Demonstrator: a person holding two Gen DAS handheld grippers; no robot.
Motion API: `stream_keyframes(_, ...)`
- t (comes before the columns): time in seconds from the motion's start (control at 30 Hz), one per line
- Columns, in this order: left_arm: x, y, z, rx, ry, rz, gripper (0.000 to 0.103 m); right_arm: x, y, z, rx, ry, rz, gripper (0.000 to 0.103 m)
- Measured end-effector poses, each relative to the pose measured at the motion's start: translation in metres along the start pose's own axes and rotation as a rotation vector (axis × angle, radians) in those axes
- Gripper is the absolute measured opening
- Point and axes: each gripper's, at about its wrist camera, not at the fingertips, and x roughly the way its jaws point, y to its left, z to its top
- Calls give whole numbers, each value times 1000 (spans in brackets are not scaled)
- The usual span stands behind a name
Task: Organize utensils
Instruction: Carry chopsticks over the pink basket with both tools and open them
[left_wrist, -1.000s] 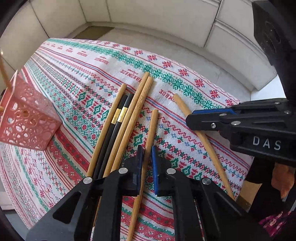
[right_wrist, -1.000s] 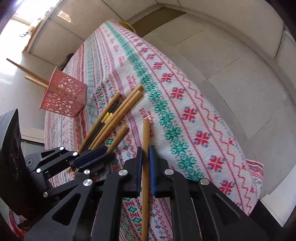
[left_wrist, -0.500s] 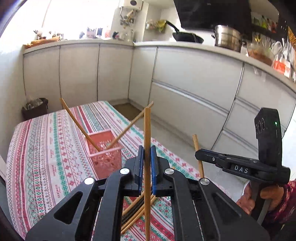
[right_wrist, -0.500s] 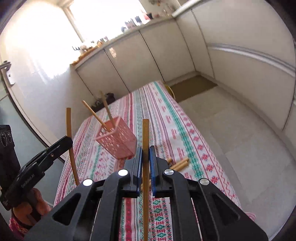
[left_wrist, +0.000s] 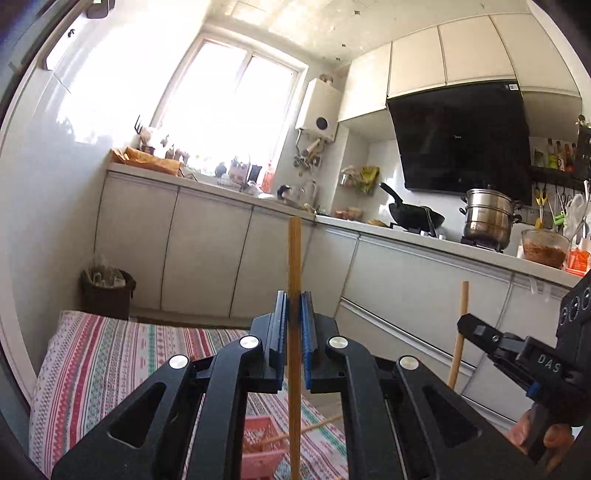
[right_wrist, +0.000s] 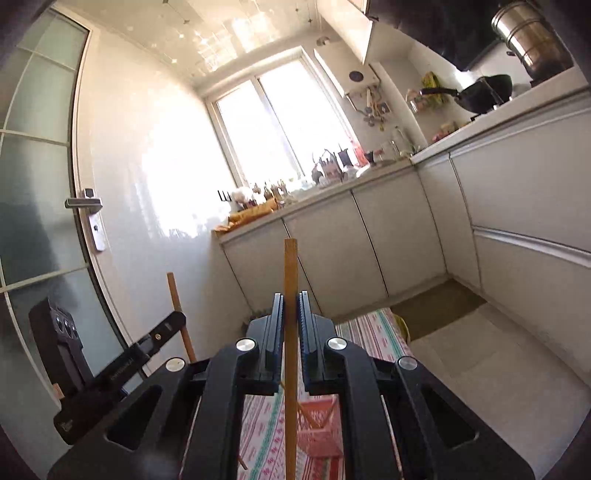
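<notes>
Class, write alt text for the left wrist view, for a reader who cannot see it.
The left gripper holds a wooden chopstick upright between its blue jaws, above a pink basket on a striped tablecloth. At right, the right gripper holds a second chopstick before white kitchen cabinets.

A: What's being carried?

B: Two plain wooden chopsticks. One chopstick (left_wrist: 294, 332) stands upright, pinched between the blue pads of the left hand-held gripper (left_wrist: 294, 314), top end well above them. The second chopstick (right_wrist: 290, 332) is upright in the right hand-held gripper (right_wrist: 290, 314), clamped the same way.

A: And the holder?

B: A pink perforated basket (left_wrist: 264, 448) sits low on the striped cloth, below both. More chopsticks (left_wrist: 314, 428) lean out of it at a slant.
</notes>
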Motion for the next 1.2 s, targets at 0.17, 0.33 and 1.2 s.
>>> stream_keyframes(0.17, 45, 7, -2, 35, -47, 56, 6, 32, 1, 12, -18, -64, 9, 8)
stream_keyframes(0.33, 79, 16, -28, 63, -31, 82, 6, 68, 0, 3, -49, -109, -12, 8)
stream_keyframes(1.2, -6, 44, 33, 74, -154, 120, 13, 126, 45, -56, -239, -153, -140, 8)
